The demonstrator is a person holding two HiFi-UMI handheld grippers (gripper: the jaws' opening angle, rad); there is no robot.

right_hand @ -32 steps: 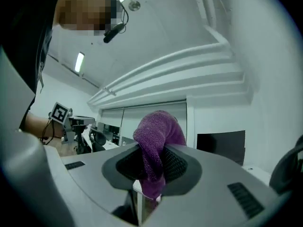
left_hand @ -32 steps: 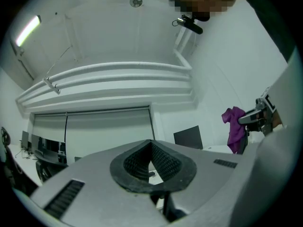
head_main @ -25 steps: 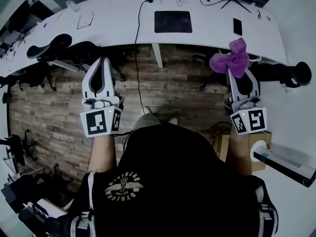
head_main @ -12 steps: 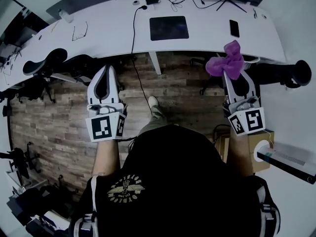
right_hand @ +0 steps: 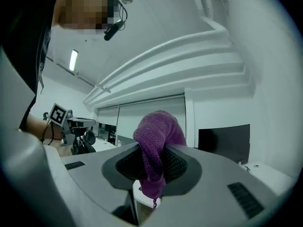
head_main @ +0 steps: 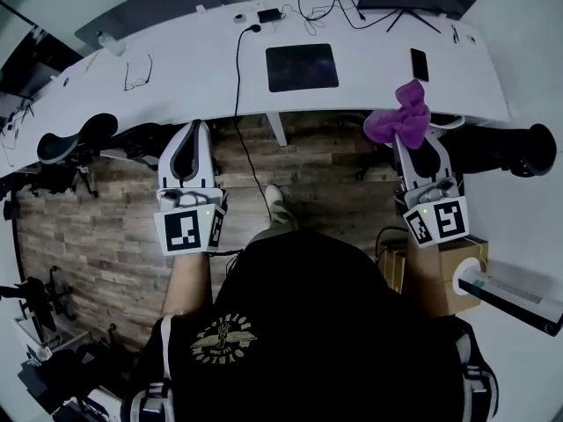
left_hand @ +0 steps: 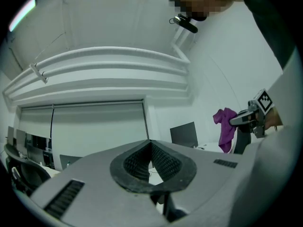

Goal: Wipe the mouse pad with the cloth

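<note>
Left gripper (head_main: 194, 127) held forward, jaws together, empty; right gripper (head_main: 410, 139) alongside, clamped on cloth (head_main: 400, 115).

Fuzzy purple cloth (head_main: 400, 112); matt dark mouse pad (head_main: 302, 67).

Dark rectangular mouse pad (head_main: 302, 67) laid flat near the middle of the white desk (head_main: 193, 69), crumpled purple cloth (head_main: 400, 117) pinched in the right gripper (head_main: 408, 139), raised by the desk's near edge.
</note>
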